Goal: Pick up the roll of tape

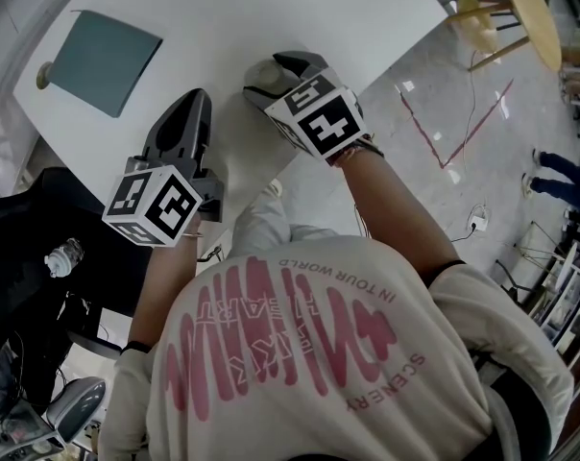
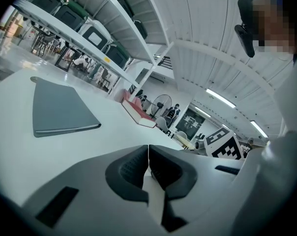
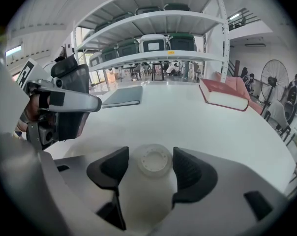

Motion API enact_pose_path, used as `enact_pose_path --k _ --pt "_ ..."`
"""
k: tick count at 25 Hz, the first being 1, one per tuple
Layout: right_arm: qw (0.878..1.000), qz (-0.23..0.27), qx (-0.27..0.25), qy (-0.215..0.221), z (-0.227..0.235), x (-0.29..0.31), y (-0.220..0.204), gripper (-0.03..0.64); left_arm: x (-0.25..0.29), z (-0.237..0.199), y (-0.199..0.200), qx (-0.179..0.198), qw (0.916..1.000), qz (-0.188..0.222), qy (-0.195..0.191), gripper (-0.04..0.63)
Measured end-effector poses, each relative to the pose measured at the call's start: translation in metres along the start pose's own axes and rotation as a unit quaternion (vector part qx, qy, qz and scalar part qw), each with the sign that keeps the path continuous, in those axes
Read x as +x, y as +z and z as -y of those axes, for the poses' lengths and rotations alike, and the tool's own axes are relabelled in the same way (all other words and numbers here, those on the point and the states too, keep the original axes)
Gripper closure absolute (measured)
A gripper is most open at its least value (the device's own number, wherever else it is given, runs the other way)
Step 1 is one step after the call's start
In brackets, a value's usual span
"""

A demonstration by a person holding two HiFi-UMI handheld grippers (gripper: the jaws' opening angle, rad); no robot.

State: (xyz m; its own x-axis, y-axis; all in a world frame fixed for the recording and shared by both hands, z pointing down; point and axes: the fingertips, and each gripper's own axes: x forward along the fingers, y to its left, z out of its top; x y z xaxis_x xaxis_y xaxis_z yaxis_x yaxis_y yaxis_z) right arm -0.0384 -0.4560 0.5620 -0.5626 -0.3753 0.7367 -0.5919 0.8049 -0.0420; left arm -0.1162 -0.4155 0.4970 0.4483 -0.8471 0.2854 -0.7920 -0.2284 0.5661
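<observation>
A small white roll of tape (image 3: 152,160) lies flat on the white table (image 3: 188,122), between the jaws of my right gripper (image 3: 151,154). The right pad sits at the roll's edge and a thin gap shows on the left side, so the gripper is open around it. In the head view the right gripper (image 1: 271,73) points down at the table near its front edge, and its body hides the roll. My left gripper (image 1: 186,113) hovers just left of it with its jaws shut on nothing (image 2: 148,154). It also shows at the left of the right gripper view (image 3: 65,102).
A teal notebook (image 1: 106,60) lies at the table's far left. A red book (image 3: 222,93) rests further back on the right. The table's edge runs diagonally close to the person's body (image 1: 300,161). A wooden stool (image 1: 520,8) stands on the floor beyond.
</observation>
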Motion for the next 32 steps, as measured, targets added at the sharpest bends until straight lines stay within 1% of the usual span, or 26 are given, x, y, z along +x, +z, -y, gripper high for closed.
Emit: enact_pose_path --k 3,9,11,18,25,32 --pt "1.000 -0.001 0.001 0.001 0.000 0.000 0.000 0.347 0.000 0.001 0.000 0.000 1.0000 0.000 -0.001 0.571" --pt "1.000 0.005 0.006 -0.002 0.002 -0.002 0.000 0.373 -0.002 0.004 -0.001 -0.003 1.0000 0.005 0.000 0.571" --pt "1.000 0.005 0.011 -0.004 0.003 -0.002 -0.001 0.396 -0.003 0.006 -0.002 -0.004 1.0000 0.005 -0.001 0.571" --pt "1.000 0.005 0.016 -0.007 0.003 -0.003 -0.002 0.397 -0.008 0.014 0.000 0.005 1.0000 0.008 0.000 0.571" --pt "1.000 -0.006 0.021 -0.011 0.002 -0.004 -0.001 0.399 -0.015 0.016 -0.003 -0.013 0.9998 0.013 0.002 0.571" --pt "0.999 -0.006 0.034 -0.028 0.001 -0.007 0.001 0.399 -0.015 0.025 0.009 -0.021 0.9996 0.019 -0.003 0.571"
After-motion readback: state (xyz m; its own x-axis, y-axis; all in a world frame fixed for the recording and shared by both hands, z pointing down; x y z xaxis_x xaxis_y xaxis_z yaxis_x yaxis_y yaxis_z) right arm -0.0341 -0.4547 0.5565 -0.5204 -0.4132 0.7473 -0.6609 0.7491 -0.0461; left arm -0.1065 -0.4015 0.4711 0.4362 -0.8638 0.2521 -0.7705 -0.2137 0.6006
